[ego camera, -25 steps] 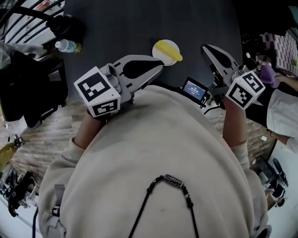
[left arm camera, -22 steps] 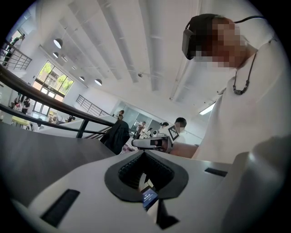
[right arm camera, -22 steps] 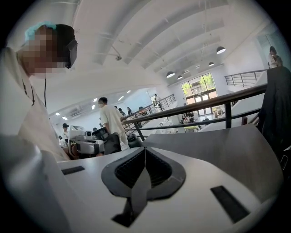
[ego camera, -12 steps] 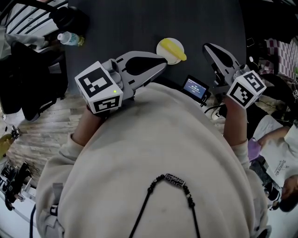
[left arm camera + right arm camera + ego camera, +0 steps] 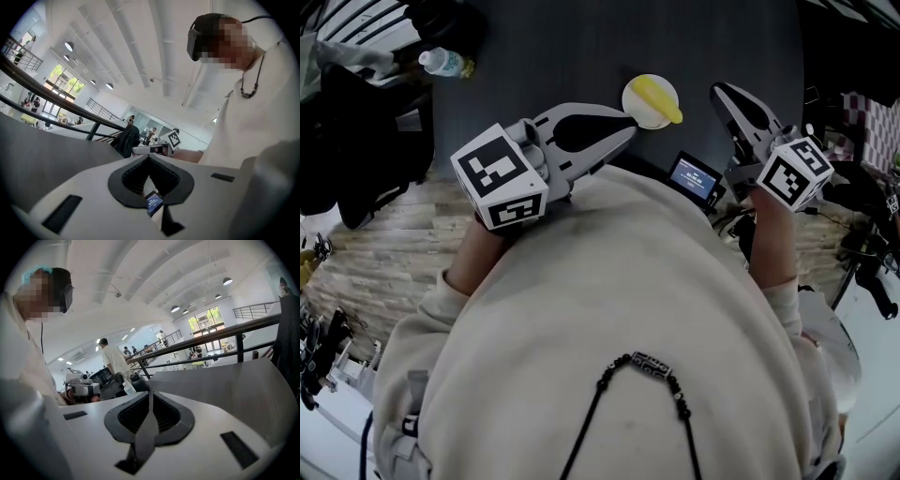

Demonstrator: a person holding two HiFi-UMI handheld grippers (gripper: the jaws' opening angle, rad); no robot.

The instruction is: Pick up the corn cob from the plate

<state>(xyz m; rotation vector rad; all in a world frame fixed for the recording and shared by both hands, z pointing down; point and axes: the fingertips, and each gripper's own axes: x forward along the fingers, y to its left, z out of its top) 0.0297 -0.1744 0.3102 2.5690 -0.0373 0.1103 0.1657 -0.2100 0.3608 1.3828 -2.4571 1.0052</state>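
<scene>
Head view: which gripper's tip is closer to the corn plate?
The left gripper: its tip appears against the plate; the right gripper shows a gap.

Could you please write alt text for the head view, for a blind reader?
From above, a yellow corn cob lies on a white plate on a dark table, untouched. A person in a cream top holds the left gripper and right gripper, both shut, close beside it.

The dark tabletop (image 5: pixel 581 47) is bare beyond the plate (image 5: pixel 635 110), so there is open room to come at it from the far side, the left or the right. A bottle (image 5: pixel 441 63) stands well off at the far left. Near the edge, a small screen (image 5: pixel 694 178) sits between the plate and the right claw (image 5: pixel 722 93).
</scene>
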